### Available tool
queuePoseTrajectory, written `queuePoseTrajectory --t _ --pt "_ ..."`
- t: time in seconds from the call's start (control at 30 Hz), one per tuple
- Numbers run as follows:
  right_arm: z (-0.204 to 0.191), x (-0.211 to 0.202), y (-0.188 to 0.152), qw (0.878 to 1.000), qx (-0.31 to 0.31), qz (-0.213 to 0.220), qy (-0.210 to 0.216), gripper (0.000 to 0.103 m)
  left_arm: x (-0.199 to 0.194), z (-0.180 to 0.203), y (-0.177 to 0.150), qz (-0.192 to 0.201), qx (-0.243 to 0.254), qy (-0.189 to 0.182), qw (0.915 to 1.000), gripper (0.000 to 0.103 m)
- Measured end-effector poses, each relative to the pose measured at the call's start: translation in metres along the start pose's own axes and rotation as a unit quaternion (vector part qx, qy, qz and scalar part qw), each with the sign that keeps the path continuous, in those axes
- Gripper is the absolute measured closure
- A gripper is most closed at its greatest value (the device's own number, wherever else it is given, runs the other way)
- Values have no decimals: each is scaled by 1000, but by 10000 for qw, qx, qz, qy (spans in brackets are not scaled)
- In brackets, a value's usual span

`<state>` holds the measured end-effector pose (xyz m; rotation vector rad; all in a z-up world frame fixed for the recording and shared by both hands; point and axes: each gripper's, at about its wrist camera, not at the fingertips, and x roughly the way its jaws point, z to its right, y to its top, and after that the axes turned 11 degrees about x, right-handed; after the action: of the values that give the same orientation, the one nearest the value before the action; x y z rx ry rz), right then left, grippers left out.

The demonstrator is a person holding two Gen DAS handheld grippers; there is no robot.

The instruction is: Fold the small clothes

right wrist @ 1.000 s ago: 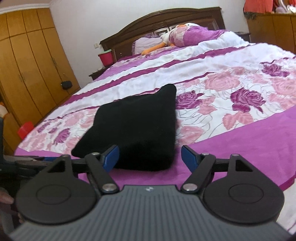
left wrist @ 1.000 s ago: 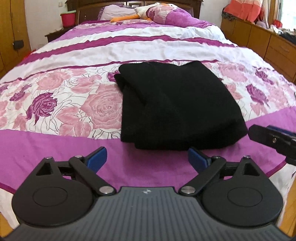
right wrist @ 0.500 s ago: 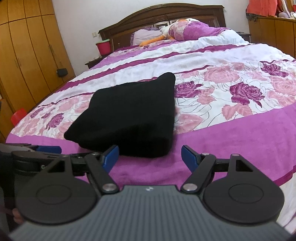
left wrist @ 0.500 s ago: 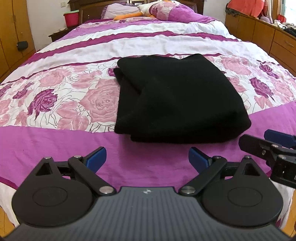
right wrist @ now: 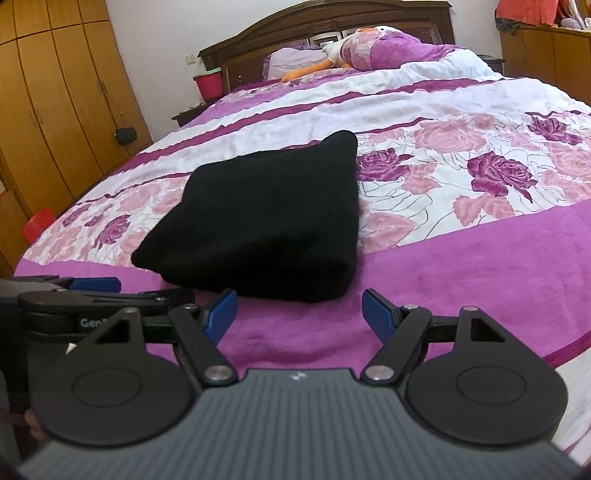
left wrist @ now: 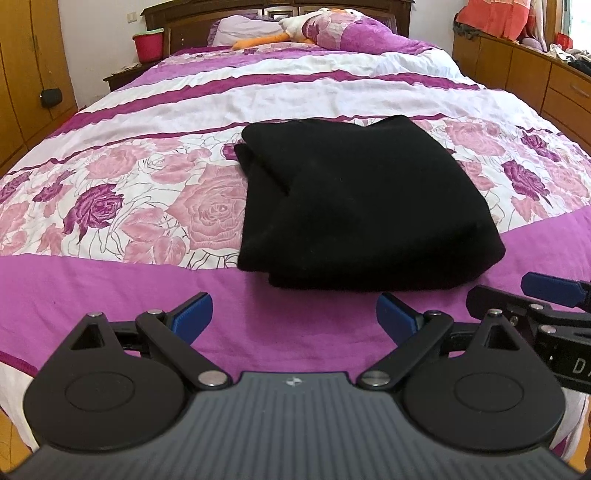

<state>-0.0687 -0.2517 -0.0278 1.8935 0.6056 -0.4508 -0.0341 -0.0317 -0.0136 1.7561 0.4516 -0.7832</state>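
Note:
A black garment (left wrist: pixel 362 206) lies folded into a thick rectangle on the purple floral bedspread (left wrist: pixel 147 192). My left gripper (left wrist: pixel 294 317) hovers open just short of the garment's near edge, nothing between its blue pads. My right gripper (right wrist: pixel 300 312) is open too, its pads level with the garment's (right wrist: pixel 266 218) near right corner and apart from it. In the left wrist view the right gripper's fingers (left wrist: pixel 546 286) show at the right edge. From the right wrist view, the left gripper's blue finger (right wrist: pixel 94 283) lies at the left edge.
A wooden headboard (left wrist: pixel 277 11), pillows and a plush toy (left wrist: pixel 295 29) are at the far end. A red bucket (left wrist: pixel 147 46) stands on a nightstand at far left. Wooden wardrobes (right wrist: pixel 55 110) line the left wall and a low dresser (left wrist: pixel 535 74) runs along the right.
Both views have tilted up slightly, so the garment sits a little farther from the pads. The right gripper's fingers have crept further into the left wrist view.

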Motion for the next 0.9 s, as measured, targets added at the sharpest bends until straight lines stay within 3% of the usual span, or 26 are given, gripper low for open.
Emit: queuePoseTrajectory --t 0.9 --pt "-2 0 -1 10000 -43 -18 23 27 1 -2 -1 -37 -41 -51 10000 6"
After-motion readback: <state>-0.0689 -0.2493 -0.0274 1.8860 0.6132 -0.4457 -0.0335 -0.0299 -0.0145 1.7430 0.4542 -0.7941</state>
